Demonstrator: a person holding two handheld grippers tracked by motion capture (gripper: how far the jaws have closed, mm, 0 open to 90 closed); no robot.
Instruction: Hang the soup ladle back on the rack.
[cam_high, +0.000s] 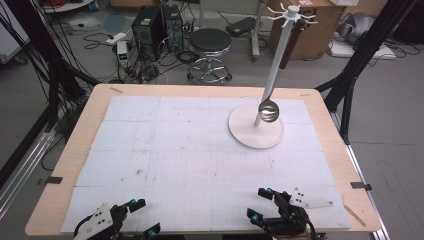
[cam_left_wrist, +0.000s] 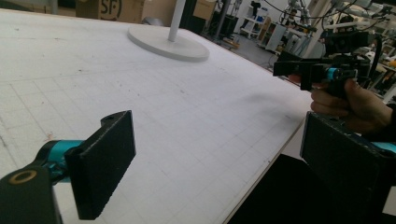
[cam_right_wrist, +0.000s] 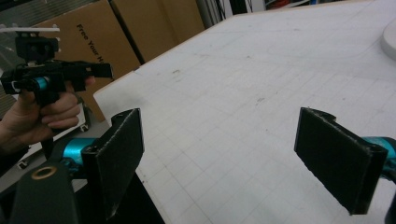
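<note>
So nothing's grabbed yet. My left hand-held gripper (cam_high: 140, 217) sits at the bottom left of the high view, jaws spread wide and empty, and the right hand-held gripper (cam_high: 261, 204) at the bottom right is just as spread. Both hover over the near edge of the white gridded bench (cam_high: 165, 145), I'd guess parked there out of the way. Upper right stands the white round-based hook stand (cam_high: 256, 131), with a shiny metal ladle (cam_high: 269, 111) hanging off it, bowl low near the base.
</note>
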